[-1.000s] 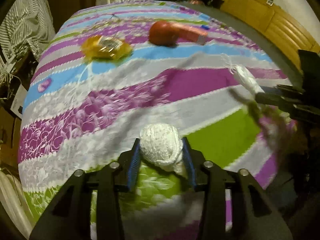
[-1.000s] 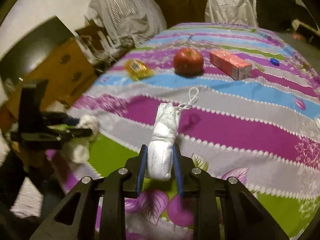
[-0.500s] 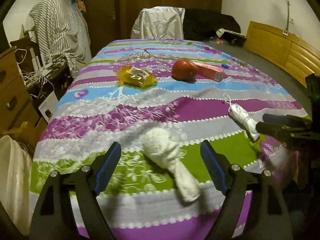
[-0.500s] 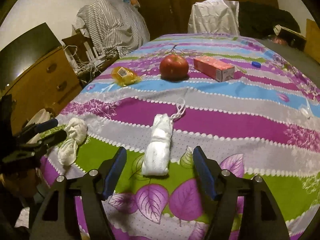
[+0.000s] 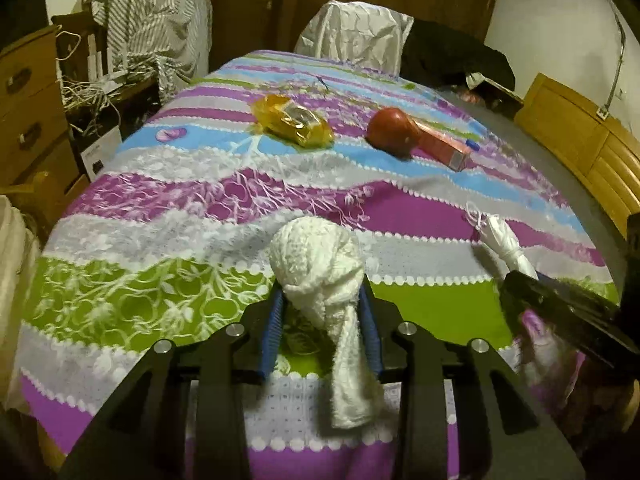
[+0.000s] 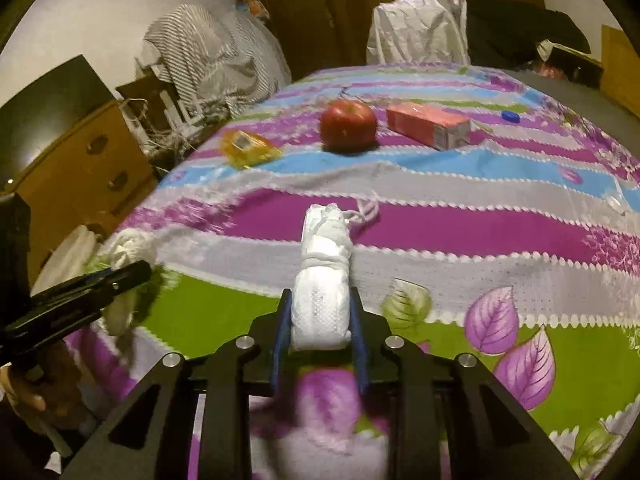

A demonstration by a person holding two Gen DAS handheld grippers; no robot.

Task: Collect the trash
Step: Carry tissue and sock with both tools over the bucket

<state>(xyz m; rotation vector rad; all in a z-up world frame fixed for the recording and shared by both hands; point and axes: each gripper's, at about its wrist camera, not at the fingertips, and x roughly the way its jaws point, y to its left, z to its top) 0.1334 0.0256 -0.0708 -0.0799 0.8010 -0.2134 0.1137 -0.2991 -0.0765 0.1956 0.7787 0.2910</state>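
Note:
A crumpled white towel wad (image 5: 316, 256) lies near the front edge of the striped cloth (image 5: 160, 200). My left gripper (image 5: 322, 300) has its blue pads against both sides of the wad, and its jaws are closing on it. A rolled white bundle with a string loop (image 6: 324, 264) lies further right, and my right gripper (image 6: 320, 308) is shut on its near end. Each gripper shows side-on in the other's view: the right gripper (image 5: 516, 284) and the left gripper (image 6: 136, 272). Further back lies a yellow wrapper (image 5: 294, 122).
A red apple (image 6: 348, 124), a pink carton (image 6: 430, 122) and a small blue cap (image 6: 511, 117) sit on the far half of the cloth. A white-covered chair (image 5: 356, 40) stands behind. A wooden dresser (image 6: 80, 168) and tangled cables are at the left.
Both grippers let go of their white pieces, opened wide half a second ago, and have now closed on them again. The left wrist rolled and its view levelled out.

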